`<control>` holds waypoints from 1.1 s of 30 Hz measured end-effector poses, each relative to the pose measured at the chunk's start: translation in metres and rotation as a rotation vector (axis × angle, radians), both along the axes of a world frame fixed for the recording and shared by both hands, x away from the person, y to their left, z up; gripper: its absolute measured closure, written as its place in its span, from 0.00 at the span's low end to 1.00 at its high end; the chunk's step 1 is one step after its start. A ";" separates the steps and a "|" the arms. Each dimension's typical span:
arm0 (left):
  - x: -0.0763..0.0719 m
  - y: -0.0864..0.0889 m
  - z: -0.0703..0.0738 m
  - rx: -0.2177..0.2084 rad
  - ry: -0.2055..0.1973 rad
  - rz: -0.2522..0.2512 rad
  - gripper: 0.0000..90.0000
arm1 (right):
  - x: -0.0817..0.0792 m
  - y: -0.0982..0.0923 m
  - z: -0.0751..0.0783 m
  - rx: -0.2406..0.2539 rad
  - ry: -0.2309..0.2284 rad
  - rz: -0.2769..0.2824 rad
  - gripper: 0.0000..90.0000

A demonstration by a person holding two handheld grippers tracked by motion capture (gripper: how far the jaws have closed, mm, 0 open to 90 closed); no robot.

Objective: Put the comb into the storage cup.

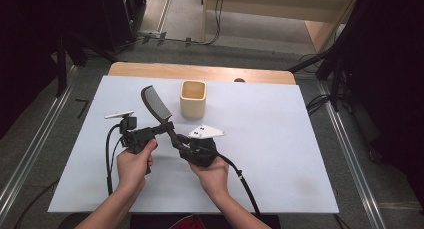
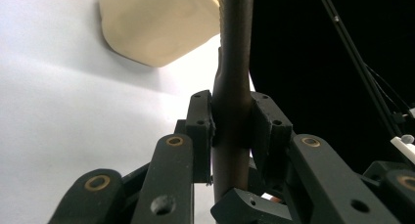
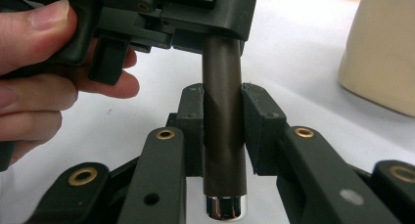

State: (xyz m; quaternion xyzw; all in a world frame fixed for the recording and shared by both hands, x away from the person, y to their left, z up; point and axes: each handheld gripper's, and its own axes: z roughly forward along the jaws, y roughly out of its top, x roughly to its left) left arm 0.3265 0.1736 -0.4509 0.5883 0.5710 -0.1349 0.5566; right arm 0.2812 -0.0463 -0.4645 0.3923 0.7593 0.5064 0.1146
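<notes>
Both of my grippers had hold of one hairbrush (image 1: 156, 108) at that moment, and it hung in the air above the white table (image 1: 280, 154), just in front of the cream cup (image 1: 193, 98). My left gripper (image 1: 161, 129) was clamped on the handle higher up, its pads pressed tight against the dark shaft (image 2: 233, 111). My right gripper (image 1: 179, 143) pinched the same handle near its butt, where a shiny metal cap (image 3: 223, 207) poked out below the jaws. So the pick-up looked done to me, with the brush lifted and shared between two grips. What remained, I judged, was standing it in the cup, which was upright and looked empty, and neither grip had let go yet.

The handle was a smooth, matte, brown-black rod, round in section. The head was a flat, curved paddle with a fine dotted face, tilted up and away from me. The cup was squarish with rounded corners, pale and matte like unglazed ceramic or wood. The table top was a plain white sheet over a wooden board.
</notes>
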 end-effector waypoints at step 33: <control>0.001 -0.011 0.008 0.209 -0.092 -0.062 0.82 | 0.007 -0.024 0.005 -0.021 0.156 0.146 0.38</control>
